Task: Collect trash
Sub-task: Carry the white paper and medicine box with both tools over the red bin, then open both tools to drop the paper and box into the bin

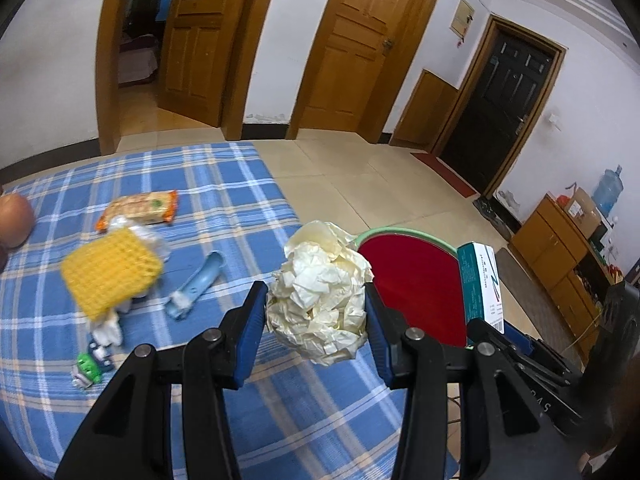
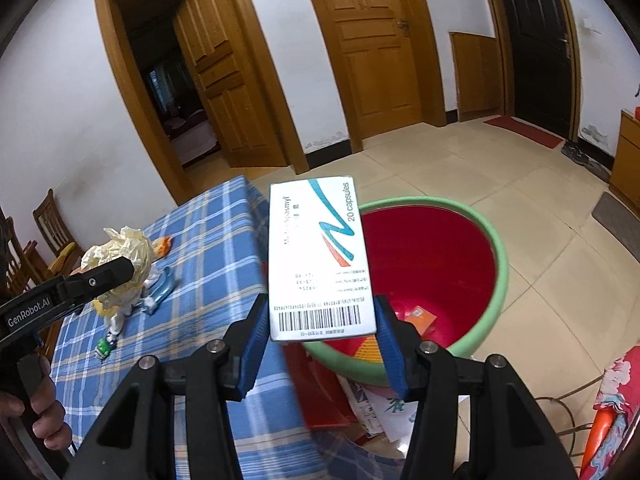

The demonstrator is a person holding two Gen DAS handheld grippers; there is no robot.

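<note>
Left hand-held gripper (image 1: 316, 312) pinching crumpled paper ball (image 1: 320, 288) over tabletop (image 1: 240, 184), right hand-held gripper (image 2: 320, 320) pinching medicine box (image 2: 320, 256) near red bin (image 2: 496, 248)

A crumpled ball of cream tissue paper (image 1: 320, 292) hangs just beside the rim of the red, green-rimmed bin (image 2: 492, 280), while a white capsule box (image 2: 320, 260) with teal stripes stands upright, barcode end down, over its near rim.
</note>
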